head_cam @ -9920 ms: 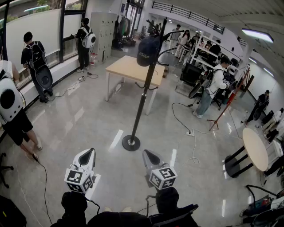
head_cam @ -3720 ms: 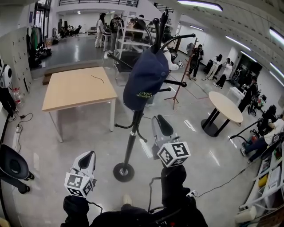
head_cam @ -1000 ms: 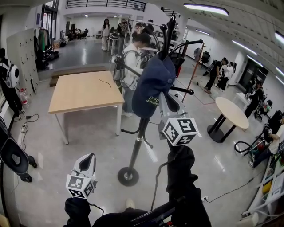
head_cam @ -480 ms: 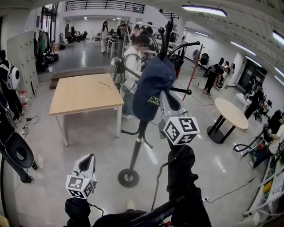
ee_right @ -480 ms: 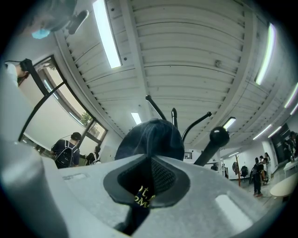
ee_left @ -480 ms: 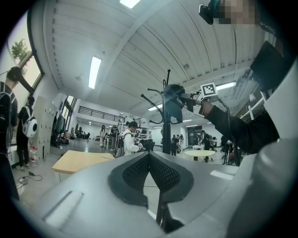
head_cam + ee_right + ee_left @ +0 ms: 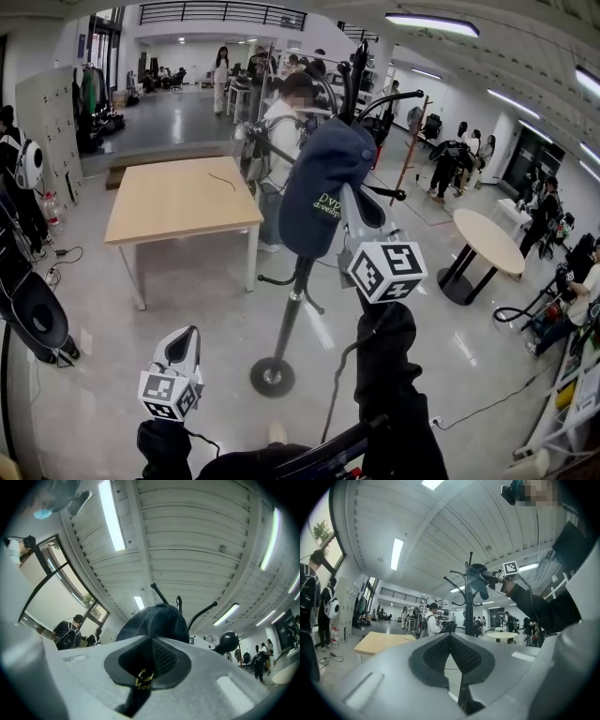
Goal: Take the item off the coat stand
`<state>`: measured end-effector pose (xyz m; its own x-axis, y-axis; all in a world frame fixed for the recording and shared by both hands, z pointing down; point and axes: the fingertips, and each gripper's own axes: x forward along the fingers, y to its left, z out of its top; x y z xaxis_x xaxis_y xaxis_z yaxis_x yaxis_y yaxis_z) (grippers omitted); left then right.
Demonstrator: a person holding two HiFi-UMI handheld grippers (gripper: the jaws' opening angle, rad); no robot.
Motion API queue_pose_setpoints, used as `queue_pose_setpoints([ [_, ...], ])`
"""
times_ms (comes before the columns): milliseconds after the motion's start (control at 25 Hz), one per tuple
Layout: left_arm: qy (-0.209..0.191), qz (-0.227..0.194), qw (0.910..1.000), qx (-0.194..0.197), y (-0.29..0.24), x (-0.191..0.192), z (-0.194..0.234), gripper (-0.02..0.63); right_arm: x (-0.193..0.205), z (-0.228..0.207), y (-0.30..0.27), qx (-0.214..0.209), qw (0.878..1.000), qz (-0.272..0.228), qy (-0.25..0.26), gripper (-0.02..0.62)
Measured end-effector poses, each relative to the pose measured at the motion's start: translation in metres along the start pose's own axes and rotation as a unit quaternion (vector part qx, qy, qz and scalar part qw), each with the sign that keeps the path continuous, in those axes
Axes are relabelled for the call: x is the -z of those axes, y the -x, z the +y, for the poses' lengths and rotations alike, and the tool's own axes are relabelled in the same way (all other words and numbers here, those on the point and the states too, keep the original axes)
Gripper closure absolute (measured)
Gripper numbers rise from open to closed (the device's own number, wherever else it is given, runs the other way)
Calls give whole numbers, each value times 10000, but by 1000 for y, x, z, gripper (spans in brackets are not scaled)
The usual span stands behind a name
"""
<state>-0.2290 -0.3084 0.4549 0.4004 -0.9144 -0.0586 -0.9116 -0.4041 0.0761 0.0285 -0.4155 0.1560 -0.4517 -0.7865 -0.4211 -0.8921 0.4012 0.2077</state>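
Both pairs of fingers were closed: our right fingers (image 7: 357, 212) clamped the lower edge of the cap (image 7: 322, 178), which hung on the stand (image 7: 292, 298) above them, while our left fingers (image 7: 184, 345) sat empty, well below.

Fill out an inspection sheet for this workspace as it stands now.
Surface: glossy grey floor; the coat stand stands on it.
Job's things: navy cap hangs high on the coat stand.
Clutter: wooden table behind the stand, round table to the right.
Grippers: right gripper raised, fingers shut on the navy cap's lower edge; left gripper low, shut, nothing between its fingers.
Cables: black lead hangs below the right gripper; cable on the floor at left.
Surroundings: busy hall; a person stands just behind the stand.
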Motion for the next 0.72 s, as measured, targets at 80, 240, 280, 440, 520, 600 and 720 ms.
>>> queue_pose_setpoints([
  [80, 0, -3, 10000, -20, 2, 0, 2, 603, -5, 1, -1, -14, 10000, -37, 24, 588],
  [240, -8, -4, 10000, -20, 2, 0, 4, 603, -12, 4, -4, -29, 9999, -72, 113, 588],
  [280, -15, -5, 10000, -16, 1, 0, 4, 603, -13, 4, -5, -33, 9999, -79, 140, 588],
  [440, -40, -22, 10000, 5, 0, -1, 4, 603, -23, 6, -8, -54, 9997, -165, 194, 588],
  [520, -45, -21, 10000, 10, 1, -1, 4, 603, -30, 7, -8, -62, 9995, -217, 223, 588],
  [600, -47, -22, 10000, 4, 2, -1, 4, 603, -36, 8, -8, -68, 9993, -257, 250, 588],
  [720, -53, -40, 10000, -10, 2, -3, 5, 603, -42, 8, -10, -71, 9991, -304, 271, 588],
])
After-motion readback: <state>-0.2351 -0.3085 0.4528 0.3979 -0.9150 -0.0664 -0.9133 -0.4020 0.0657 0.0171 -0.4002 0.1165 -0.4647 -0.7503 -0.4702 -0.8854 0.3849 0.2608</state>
